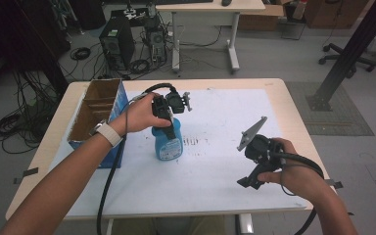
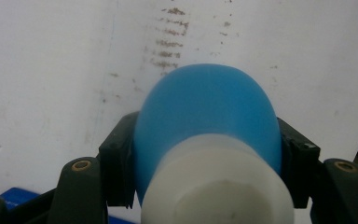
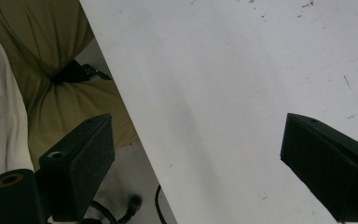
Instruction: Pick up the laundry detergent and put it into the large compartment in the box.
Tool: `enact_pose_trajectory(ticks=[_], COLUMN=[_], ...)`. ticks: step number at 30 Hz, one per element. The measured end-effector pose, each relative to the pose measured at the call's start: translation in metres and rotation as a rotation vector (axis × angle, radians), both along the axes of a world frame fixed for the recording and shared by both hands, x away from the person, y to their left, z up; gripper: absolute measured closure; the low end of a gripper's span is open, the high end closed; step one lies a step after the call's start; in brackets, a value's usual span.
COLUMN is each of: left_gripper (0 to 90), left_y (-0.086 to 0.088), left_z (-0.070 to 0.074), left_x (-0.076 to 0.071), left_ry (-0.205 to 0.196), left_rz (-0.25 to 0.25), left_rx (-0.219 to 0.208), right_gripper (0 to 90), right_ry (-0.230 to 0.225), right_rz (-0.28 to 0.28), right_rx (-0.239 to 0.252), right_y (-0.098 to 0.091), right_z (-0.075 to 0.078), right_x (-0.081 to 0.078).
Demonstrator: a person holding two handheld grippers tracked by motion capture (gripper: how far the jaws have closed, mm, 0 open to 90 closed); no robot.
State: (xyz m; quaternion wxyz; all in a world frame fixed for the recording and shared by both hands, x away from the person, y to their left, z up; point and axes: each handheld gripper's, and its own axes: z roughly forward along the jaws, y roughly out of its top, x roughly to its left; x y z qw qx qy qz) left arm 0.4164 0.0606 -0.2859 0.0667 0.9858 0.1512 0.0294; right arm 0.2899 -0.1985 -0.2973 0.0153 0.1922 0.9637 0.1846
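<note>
Table (image 1: pixel 293 110): one, pale wood top, rounded corners, under one smudged white sheet (image 1: pixel 215 166).
Cardboard box (image 1: pixel 95 110): one, open, brown inside, blue outside, at the sheet's left edge.
Blue bottle (image 1: pixel 168 142): one, smooth rounded plastic, white cap, upright mid-sheet beside the box.
Left gripper (image 1: pixel 162 115): one, black jaws pinching the bottle below its cap.
Right gripper (image 1: pixel 247 182): one, jaws spread wide, holding nothing, over the sheet's near right edge.
</note>
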Motion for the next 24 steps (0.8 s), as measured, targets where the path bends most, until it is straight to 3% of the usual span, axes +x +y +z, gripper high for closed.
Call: enact_pose_trajectory(ticks=[13, 24], left_gripper=[37.3, 37.3], left_y=[0.001, 0.008], left_z=[0.004, 0.014], left_x=[0.001, 0.0], left_ry=[0.008, 0.016], left_rz=[0.023, 0.081], left_rx=[-0.003, -0.017], right_gripper=[10.1, 10.2], right_ry=[0.0, -0.003], right_rz=[0.001, 0.011], right_rx=[-0.001, 0.0], right_y=[0.001, 0.003], right_z=[0.001, 0.002], right_x=[0.001, 0.0])
